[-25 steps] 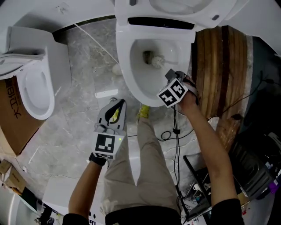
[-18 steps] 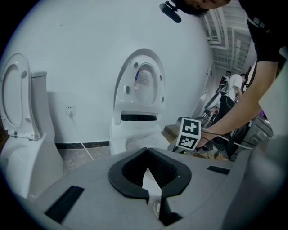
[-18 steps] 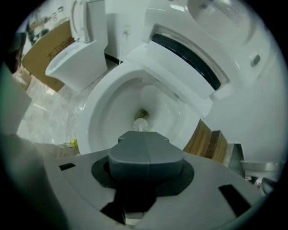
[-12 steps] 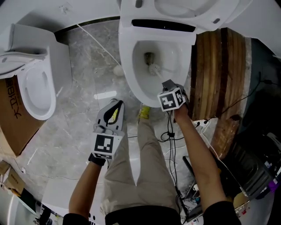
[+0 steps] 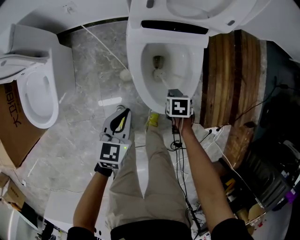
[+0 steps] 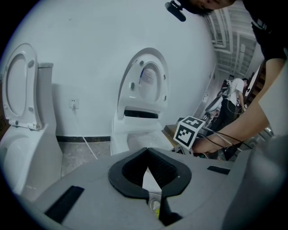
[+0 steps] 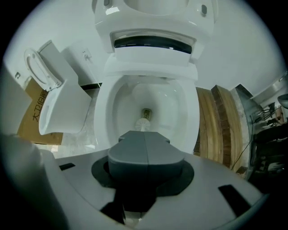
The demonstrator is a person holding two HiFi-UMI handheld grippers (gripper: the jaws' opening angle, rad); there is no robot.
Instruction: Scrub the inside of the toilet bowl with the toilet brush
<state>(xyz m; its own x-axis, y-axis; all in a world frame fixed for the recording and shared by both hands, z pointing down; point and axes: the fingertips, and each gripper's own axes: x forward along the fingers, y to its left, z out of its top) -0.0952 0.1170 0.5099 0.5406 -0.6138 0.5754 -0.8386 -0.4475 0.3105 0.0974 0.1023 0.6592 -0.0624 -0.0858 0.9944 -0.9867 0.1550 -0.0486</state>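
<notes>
- the right gripper has its jaws pressed together on the handle of the toilet brush; the white head sits low in the toilet bowl, just beside the drain hole, probably to scrub there;
- the left gripper hangs over the floor, jaws closed on nothing, apart from the work;
- the bowl wall is near around the head, so strokes must be short; the raised seat leaves the top free

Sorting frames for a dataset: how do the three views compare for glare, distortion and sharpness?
Head view: even light, sharp, one bright reflection on the marble floor. Left gripper view: fisheye bulge, dark corners, left gripper soft up close. Right gripper view: same fisheye and dark rim; toilet bowl crisp, toilet brush head small but clear.
</notes>
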